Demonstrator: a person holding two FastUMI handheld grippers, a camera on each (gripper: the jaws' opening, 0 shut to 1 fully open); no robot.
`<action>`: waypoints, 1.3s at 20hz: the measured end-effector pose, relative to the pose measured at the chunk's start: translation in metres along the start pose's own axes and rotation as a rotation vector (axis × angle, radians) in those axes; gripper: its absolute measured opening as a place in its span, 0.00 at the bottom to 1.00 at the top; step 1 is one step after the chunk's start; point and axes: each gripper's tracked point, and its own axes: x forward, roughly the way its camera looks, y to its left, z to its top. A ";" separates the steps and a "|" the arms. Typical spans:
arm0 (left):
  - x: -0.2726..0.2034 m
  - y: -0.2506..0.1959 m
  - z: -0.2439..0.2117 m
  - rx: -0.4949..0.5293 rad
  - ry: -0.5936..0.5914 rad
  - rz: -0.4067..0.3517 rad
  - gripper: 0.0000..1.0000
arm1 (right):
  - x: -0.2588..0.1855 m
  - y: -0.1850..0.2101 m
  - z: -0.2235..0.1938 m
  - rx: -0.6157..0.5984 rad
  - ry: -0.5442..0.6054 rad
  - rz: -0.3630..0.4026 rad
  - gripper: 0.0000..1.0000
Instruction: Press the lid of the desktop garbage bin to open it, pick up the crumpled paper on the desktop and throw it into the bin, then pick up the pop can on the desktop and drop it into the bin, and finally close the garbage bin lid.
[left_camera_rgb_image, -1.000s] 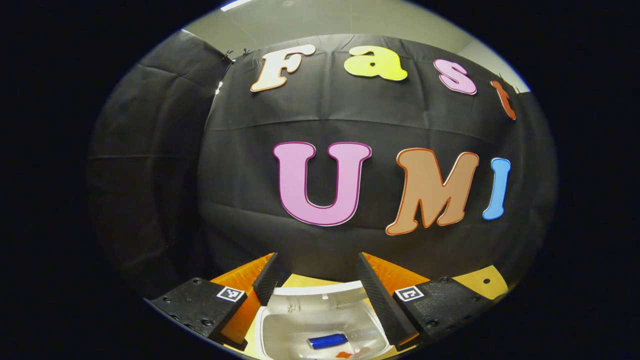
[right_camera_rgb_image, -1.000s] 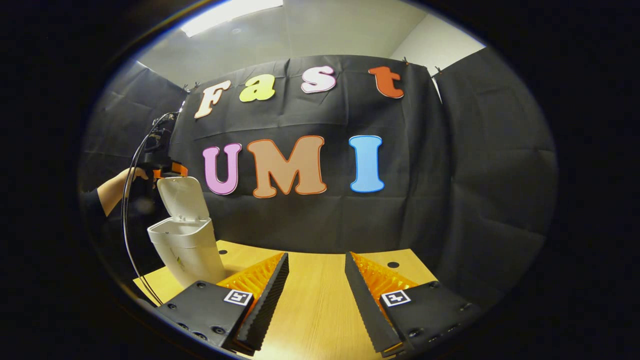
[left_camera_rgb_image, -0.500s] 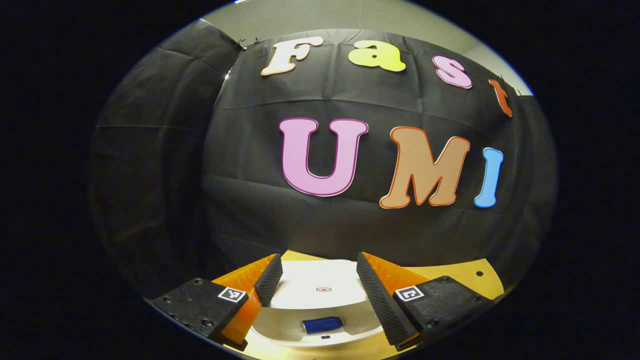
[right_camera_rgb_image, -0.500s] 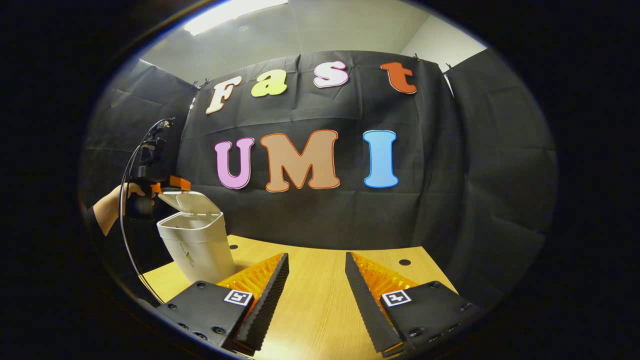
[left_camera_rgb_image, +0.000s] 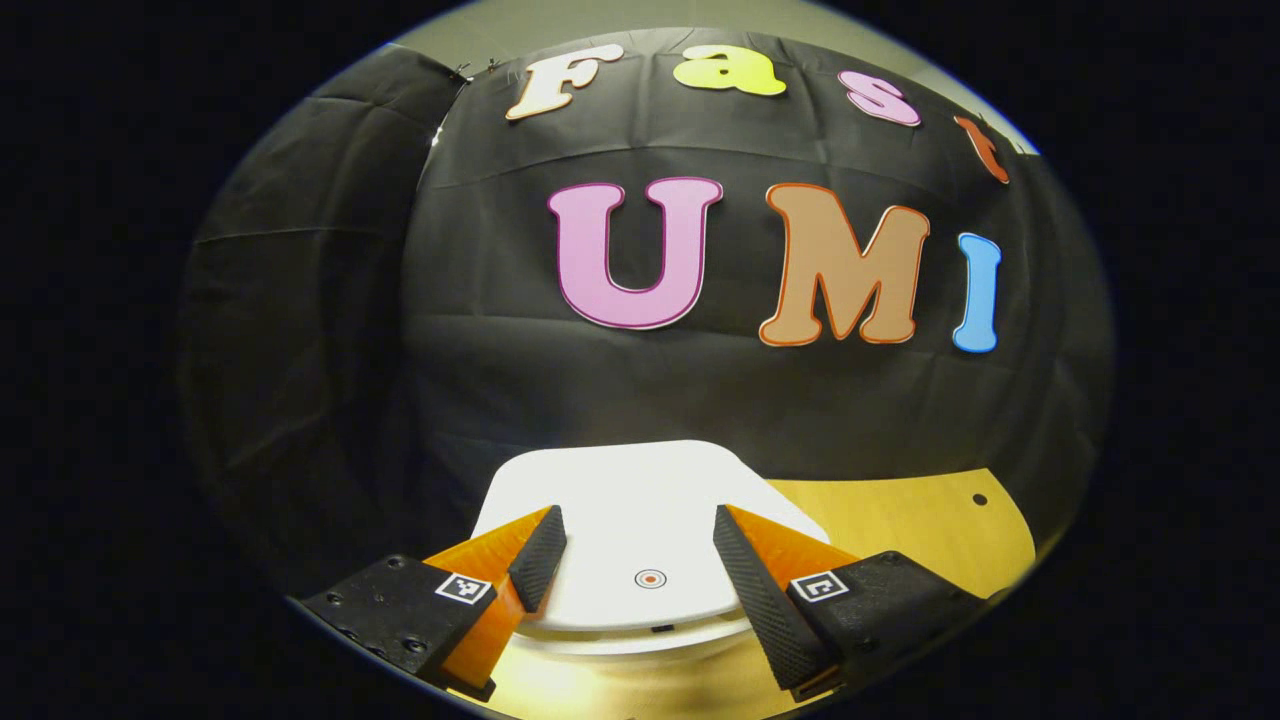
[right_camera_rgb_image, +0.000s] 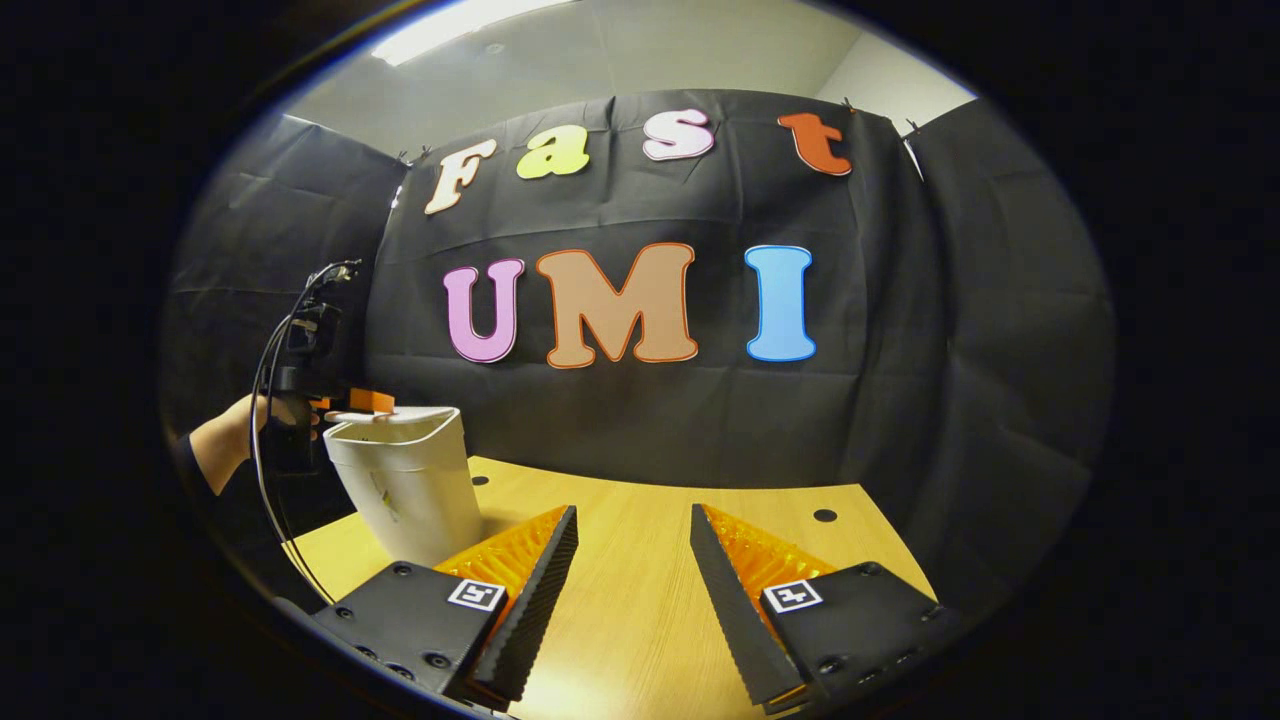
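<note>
The lid (left_camera_rgb_image: 640, 520), propped up a second ago, is now lying nearly flat under the left gripper (left_camera_rgb_image: 632, 548), fingers apart; the bin (right_camera_rgb_image: 405, 485) at nine o'clock is closing, finishing the task.

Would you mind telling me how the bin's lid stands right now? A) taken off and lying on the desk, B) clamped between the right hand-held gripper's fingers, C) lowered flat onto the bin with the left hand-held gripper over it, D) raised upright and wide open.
C: in the left gripper view the lid lies flat under the open left hand-held gripper, level on the bin.
</note>
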 end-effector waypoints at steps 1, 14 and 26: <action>0.001 0.000 -0.006 -0.002 0.010 0.001 0.93 | 0.001 0.001 0.001 0.000 0.000 0.000 0.78; 0.006 -0.012 -0.014 0.056 -0.066 -0.066 0.94 | 0.014 0.009 0.007 0.051 -0.016 0.023 0.79; -0.113 -0.085 0.075 0.098 -0.433 -0.178 0.93 | -0.005 -0.004 0.067 0.071 -0.173 -0.019 0.80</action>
